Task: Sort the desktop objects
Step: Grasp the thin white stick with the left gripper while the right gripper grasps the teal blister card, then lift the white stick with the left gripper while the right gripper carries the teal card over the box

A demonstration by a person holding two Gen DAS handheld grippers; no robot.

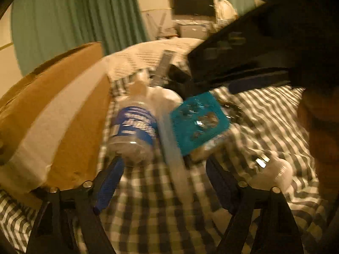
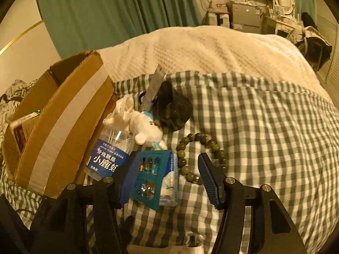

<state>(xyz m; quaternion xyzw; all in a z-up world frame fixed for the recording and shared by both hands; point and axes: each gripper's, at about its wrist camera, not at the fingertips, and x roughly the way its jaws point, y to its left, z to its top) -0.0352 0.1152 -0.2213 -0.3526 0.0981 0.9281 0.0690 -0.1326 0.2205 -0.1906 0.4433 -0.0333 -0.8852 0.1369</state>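
teal card pack (image 2: 148,175) lies on checked bedding (image 2: 254,137) just beside cardboard box (image 2: 63,116), long axis running away from right gripper (image 2: 167,177), whose spread jaws straddle it, not clamping; left gripper (image 1: 163,169) spread, farther.

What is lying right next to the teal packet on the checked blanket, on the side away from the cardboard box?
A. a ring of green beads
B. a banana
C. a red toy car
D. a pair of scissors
A: a bead bracelet of round greenish beads curls on the checked blanket just right of the teal packet.
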